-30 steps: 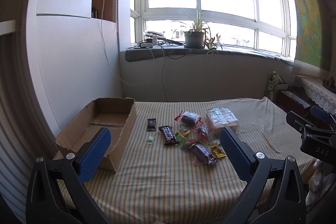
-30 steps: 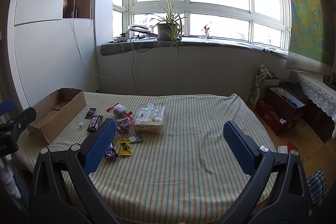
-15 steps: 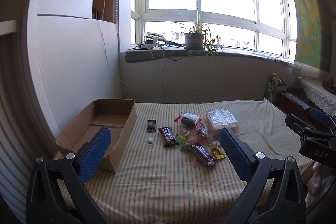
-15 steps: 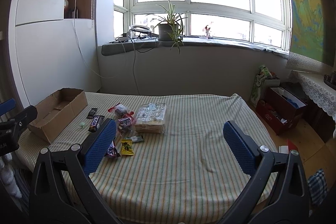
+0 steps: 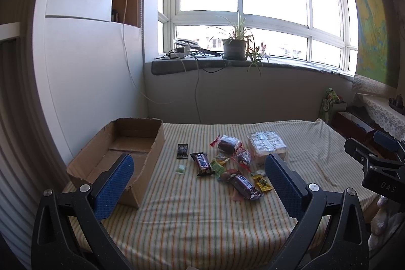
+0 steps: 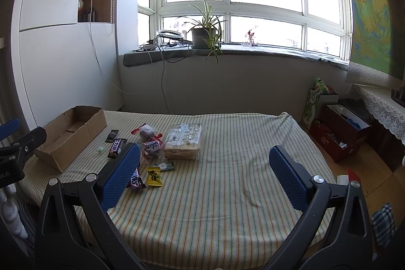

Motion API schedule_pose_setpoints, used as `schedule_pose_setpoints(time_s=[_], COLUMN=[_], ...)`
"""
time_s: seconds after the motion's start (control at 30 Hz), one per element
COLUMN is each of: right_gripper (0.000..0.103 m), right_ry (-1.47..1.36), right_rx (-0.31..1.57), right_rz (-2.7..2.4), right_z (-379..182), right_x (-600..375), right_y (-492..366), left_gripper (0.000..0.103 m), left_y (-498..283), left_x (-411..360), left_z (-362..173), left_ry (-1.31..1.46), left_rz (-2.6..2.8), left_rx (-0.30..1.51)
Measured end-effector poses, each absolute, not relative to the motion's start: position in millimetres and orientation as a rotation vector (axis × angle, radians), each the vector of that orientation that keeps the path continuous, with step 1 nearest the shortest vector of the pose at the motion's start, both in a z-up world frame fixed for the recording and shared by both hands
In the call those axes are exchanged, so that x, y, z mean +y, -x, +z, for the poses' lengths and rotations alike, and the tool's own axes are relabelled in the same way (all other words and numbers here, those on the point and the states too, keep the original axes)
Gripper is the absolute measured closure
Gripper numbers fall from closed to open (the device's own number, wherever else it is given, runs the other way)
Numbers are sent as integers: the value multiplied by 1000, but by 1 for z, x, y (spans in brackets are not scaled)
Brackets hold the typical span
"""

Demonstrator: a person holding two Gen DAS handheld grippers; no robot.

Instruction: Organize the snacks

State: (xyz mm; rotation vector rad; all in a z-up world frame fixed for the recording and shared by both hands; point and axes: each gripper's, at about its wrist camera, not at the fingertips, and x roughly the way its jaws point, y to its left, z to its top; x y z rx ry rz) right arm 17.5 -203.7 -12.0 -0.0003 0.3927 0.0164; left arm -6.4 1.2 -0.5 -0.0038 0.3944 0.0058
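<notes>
Several wrapped snacks lie in a cluster on the striped table: a Snickers bar (image 5: pixel 202 163), a second dark bar (image 5: pixel 245 187), a yellow packet (image 5: pixel 262 182), a small black packet (image 5: pixel 182 151), a green candy (image 5: pixel 181 168) and a large clear pack of crackers (image 5: pixel 267 145). An open, empty cardboard box (image 5: pixel 121 156) stands at the table's left. My left gripper (image 5: pixel 198 181) is open and empty, above the near table edge. My right gripper (image 6: pixel 203 172) is open and empty, right of the cluster; the crackers (image 6: pixel 184 141) and yellow packet (image 6: pixel 154 176) show there.
The striped tablecloth (image 6: pixel 227 194) covers the table. A white wall panel (image 5: pixel 83 80) stands behind the box. A windowsill with a potted plant (image 5: pixel 235 47) and cables is at the back. A red box (image 6: pixel 339 133) sits on the floor at right.
Both grippers have drifted slightly forward toward the table; the snacks and box appear a little closer. Nothing on the table has moved.
</notes>
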Motion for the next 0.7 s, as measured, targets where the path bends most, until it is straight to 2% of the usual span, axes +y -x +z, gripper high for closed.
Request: schedule_pose_setpoints(time_s=[0.47, 0.57, 0.7], right_gripper=[0, 4, 5], right_ry=[2, 2, 5], right_rx=[399, 409, 419], right_rz=[39, 50, 66], right_z=[-18, -21, -24], right_x=[-200, -199, -198], right_y=[-18, -20, -23], left_gripper=[4, 5, 10], left_y=[4, 2, -4], left_x=[1, 1, 2], left_z=[-4, -6, -11], left_ry=[6, 9, 12], left_rz=[1, -2, -11], left_rx=[405, 413, 434])
